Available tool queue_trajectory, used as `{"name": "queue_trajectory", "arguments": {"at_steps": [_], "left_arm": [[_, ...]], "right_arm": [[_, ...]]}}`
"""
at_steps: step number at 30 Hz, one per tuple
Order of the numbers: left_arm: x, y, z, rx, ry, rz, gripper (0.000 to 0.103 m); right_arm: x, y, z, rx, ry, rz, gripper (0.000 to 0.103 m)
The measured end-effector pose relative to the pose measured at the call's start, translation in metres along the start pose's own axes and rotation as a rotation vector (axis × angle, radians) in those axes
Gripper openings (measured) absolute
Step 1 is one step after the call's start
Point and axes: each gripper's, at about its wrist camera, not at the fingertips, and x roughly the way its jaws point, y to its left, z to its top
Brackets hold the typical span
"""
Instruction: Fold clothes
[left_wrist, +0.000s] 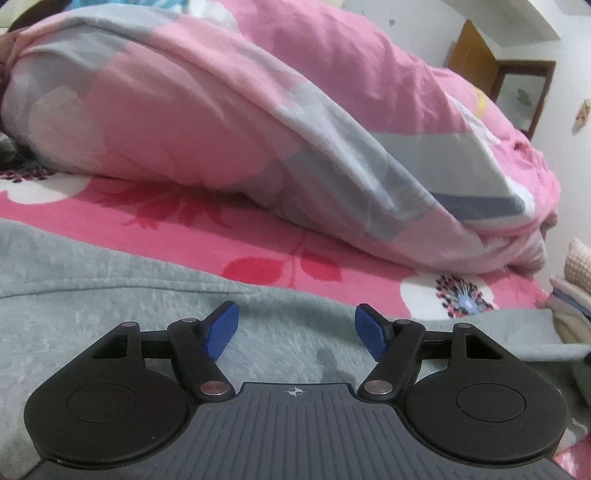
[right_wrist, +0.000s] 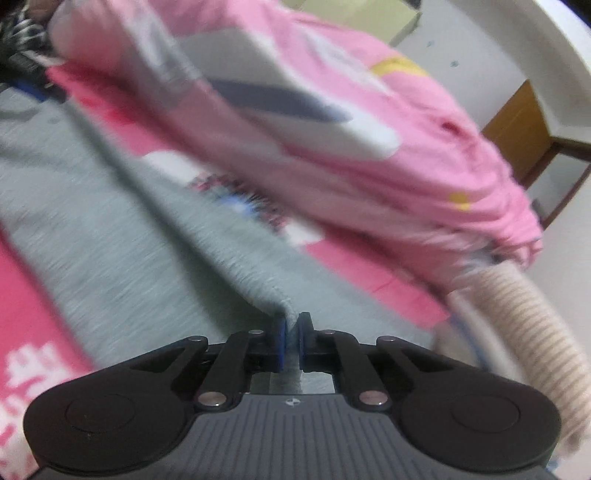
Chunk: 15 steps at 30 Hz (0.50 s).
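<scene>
A grey fleece garment (left_wrist: 110, 295) lies spread on the pink flowered bed sheet (left_wrist: 258, 236). My left gripper (left_wrist: 295, 330) is open, its blue pads wide apart just above the grey cloth, holding nothing. In the right wrist view, my right gripper (right_wrist: 291, 341) is shut on a ridge of the grey garment (right_wrist: 129, 229), which stretches away to the upper left. That view is blurred by motion.
A big rolled pink and grey quilt (left_wrist: 258, 110) lies along the far side of the bed; it also shows in the right wrist view (right_wrist: 369, 129). A folded stack of cloth (left_wrist: 572, 295) sits at the right. A striped beige cloth (right_wrist: 517, 332) hangs at the right.
</scene>
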Motion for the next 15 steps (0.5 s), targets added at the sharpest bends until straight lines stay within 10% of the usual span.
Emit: {"name": "queue_trajectory", "arguments": {"at_steps": [15], "left_arm": [[-0.004, 0.002, 0.002, 0.011, -0.044, 0.05, 0.071]], "right_arm": [[0.107, -0.043, 0.053, -0.012, 0.068, 0.056, 0.005]]}}
